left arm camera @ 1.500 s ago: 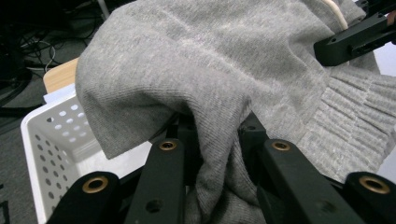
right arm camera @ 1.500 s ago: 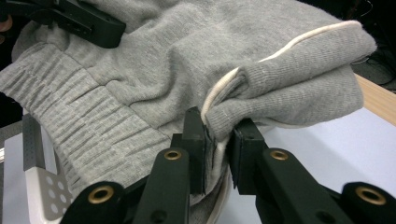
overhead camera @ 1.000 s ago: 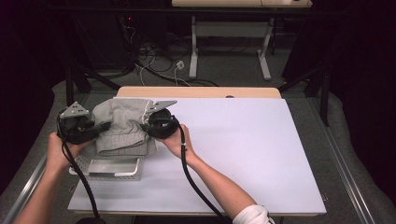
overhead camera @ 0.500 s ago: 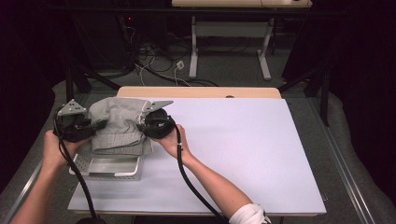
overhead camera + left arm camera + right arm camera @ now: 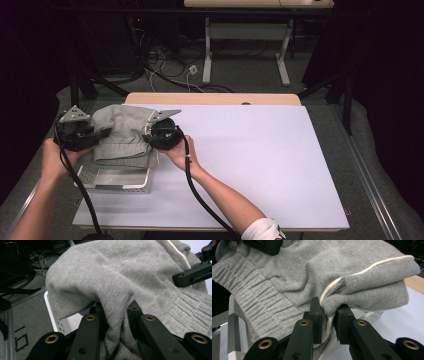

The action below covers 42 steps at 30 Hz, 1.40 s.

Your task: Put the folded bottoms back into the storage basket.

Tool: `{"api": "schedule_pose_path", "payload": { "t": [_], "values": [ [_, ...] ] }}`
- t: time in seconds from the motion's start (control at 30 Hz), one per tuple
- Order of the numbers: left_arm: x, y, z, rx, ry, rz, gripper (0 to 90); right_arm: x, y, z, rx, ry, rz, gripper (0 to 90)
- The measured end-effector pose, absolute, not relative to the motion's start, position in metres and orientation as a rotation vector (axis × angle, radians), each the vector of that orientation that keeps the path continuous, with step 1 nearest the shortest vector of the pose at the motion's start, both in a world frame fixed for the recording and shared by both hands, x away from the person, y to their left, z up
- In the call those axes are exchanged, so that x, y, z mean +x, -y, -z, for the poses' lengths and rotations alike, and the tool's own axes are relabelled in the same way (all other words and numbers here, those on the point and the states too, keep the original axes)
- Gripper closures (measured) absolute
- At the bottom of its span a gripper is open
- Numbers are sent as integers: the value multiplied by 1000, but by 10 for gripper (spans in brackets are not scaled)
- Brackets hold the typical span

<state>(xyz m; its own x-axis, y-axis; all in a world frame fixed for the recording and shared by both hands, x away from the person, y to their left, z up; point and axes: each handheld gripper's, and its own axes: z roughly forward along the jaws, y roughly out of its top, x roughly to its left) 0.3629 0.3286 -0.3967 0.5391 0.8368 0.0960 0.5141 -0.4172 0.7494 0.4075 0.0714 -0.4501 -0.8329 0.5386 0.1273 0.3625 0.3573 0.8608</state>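
Grey sweater (image 5: 121, 136) held over white basket (image 5: 116, 180)
Left tool (image 5: 102, 134) and right tool (image 5: 148, 137) each pinch its cloth.

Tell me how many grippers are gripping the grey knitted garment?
2. The left gripper pinches the grey knitted garment at its left side, the right gripper at its right, above the white perforated basket.

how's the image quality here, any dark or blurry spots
High view: bright white tabletop, background nearly black. Left gripper view: the grey knitted sweater is sharp, the left tongs close to the lens are slightly soft. Right gripper view: the knit ribbing is crisp, the white perforated plastic basket is shadowed beneath the sweater.
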Motion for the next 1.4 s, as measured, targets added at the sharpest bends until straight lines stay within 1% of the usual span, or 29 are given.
{"api": "schedule_pose_path", "payload": {
  "t": [0.8,1.4],
  "values": [
    [360,-333,395,2132,-1127,-671,782,410,-92,465,834,-2507,-1471,774],
    [360,-330,401,2169,-1134,-674,787,414,-98,477,845,-2567,-1440,773]
  ]
}}
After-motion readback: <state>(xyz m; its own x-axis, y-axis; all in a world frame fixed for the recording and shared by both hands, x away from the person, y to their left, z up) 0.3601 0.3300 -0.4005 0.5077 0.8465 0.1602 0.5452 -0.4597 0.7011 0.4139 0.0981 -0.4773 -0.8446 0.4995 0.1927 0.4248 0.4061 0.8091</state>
